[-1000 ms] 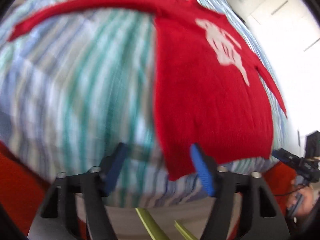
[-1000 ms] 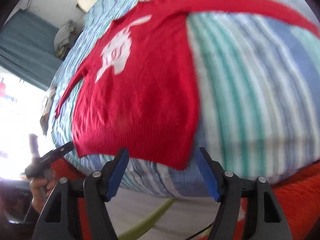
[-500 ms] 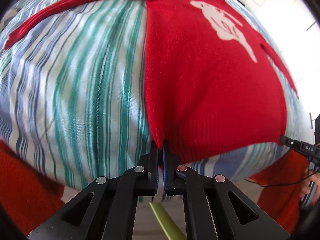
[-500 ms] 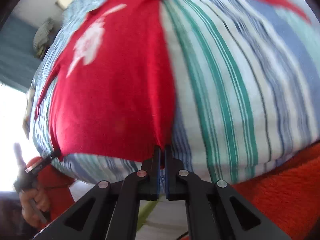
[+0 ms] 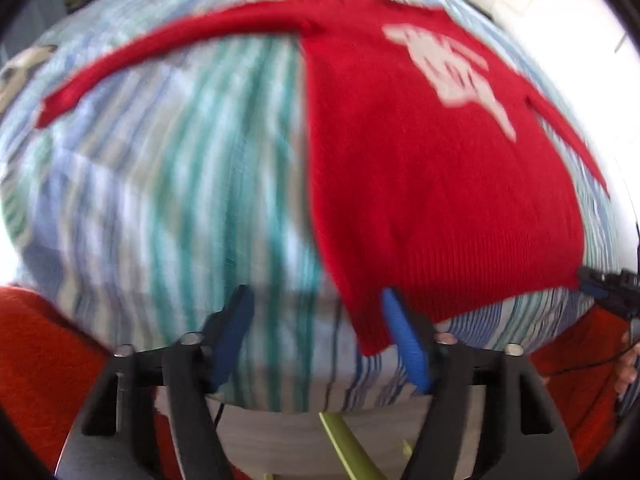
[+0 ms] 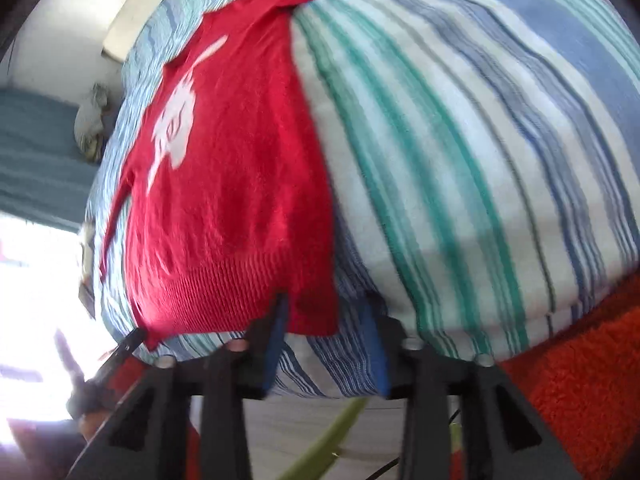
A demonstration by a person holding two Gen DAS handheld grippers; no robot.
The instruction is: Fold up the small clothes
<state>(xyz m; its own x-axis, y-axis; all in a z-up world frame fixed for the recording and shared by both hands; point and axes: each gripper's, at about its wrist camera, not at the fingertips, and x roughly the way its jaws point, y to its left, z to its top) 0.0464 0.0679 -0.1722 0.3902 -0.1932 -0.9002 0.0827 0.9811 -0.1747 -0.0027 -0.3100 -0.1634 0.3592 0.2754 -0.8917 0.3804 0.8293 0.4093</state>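
Red knit sweater (image 5: 436,184) flat on striped bed (image 5: 168,200), sleeves out; left tongs (image 5: 320,340) wide, right tongs (image 6: 324,344) wide, both empty at hem corners; knit likely soft, light, stretchy; grip ribbed hem corners, avoid dragging bedcover.

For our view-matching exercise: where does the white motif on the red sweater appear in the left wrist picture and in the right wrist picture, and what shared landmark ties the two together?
Left wrist view: the white motif sits upper right, on the red sweater.
Right wrist view: it sits upper left, left of centre.
Shared landmark: the sweater's ribbed hem, near the striped bedsheet edge.
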